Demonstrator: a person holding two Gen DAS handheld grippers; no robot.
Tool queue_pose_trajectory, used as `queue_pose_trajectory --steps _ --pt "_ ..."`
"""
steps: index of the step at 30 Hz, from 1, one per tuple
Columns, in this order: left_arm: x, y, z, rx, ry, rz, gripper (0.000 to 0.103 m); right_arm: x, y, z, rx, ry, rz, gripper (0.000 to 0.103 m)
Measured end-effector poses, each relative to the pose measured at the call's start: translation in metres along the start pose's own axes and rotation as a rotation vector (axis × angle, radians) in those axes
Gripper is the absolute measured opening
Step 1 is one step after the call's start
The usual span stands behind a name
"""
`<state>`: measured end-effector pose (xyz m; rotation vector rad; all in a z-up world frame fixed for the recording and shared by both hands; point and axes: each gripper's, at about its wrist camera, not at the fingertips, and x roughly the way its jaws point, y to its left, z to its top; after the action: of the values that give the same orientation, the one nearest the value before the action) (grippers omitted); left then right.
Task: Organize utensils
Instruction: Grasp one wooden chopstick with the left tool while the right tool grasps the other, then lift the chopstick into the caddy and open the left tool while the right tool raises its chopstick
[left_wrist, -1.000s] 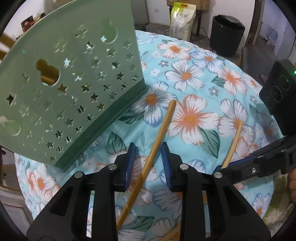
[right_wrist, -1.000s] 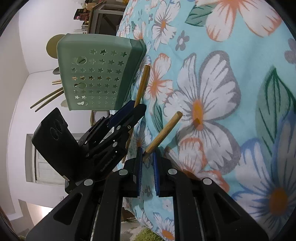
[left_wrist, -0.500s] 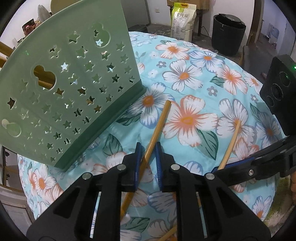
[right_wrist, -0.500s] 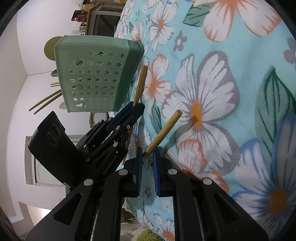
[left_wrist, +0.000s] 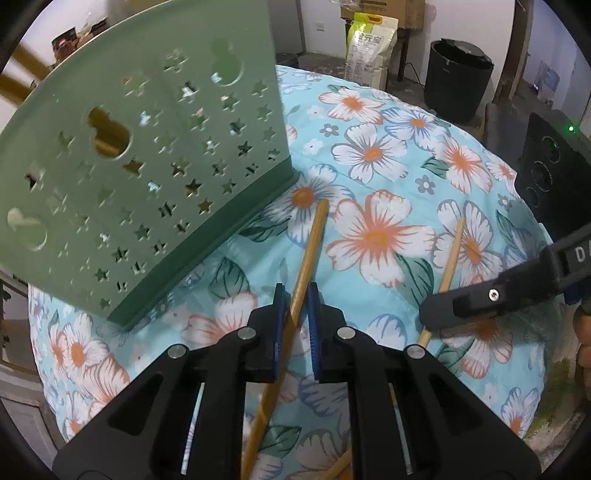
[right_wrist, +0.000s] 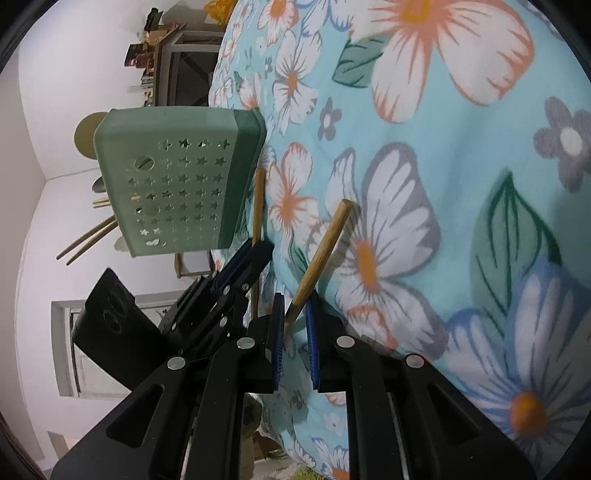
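Observation:
A green perforated utensil holder (left_wrist: 147, 177) stands on the floral tablecloth (left_wrist: 388, 155), with several wooden utensils in it (right_wrist: 88, 240). My left gripper (left_wrist: 294, 295) is shut on a wooden chopstick (left_wrist: 310, 243) whose tip points toward the holder's base. My right gripper (right_wrist: 295, 306) is shut on a second wooden chopstick (right_wrist: 325, 243), held just above the cloth. In the left wrist view the right gripper (left_wrist: 480, 306) sits to the right over that chopstick (left_wrist: 450, 258). In the right wrist view the left gripper (right_wrist: 243, 266) sits beside the holder (right_wrist: 177, 192).
A black bin (left_wrist: 458, 85) and a yellow-green bag (left_wrist: 369, 44) stand on the floor beyond the table's far edge. Another wooden stick end (left_wrist: 332, 465) lies on the cloth near the left gripper's body. A shelf with items (right_wrist: 162, 62) stands behind the table.
My left gripper has closed onto its chopstick; it was open around it one second ago. The right gripper stays shut on its chopstick and has lifted slightly.

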<state>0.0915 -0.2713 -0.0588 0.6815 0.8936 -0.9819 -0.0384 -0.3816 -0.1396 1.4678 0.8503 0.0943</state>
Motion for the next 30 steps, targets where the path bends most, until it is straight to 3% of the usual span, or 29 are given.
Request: queue_pose_trajectory --steps 10,17,22,25,30 --pt "-0.011 0.024 -0.018 -0.148 -0.01 -0.06 0.006 0.003 0.003 0.007 0.019 -0.045 -0.029 0.012" --pt "-0.02 0.045 -0.036 -0.249 -0.008 -0.063 0.005 0.006 0.01 0.006 -0.009 -0.06 -0.049 0.014" --pt "-0.025 0.061 -0.039 -0.331 -0.002 -0.125 0.006 0.008 0.021 0.007 -0.045 -0.069 -0.059 0.026" --pt "-0.029 0.07 -0.034 -0.354 -0.009 -0.142 0.011 0.006 0.023 0.006 -0.065 -0.071 -0.051 0.032" --pt "-0.018 0.072 -0.023 -0.35 0.041 -0.134 0.013 0.004 0.021 0.007 -0.073 -0.073 -0.048 0.033"
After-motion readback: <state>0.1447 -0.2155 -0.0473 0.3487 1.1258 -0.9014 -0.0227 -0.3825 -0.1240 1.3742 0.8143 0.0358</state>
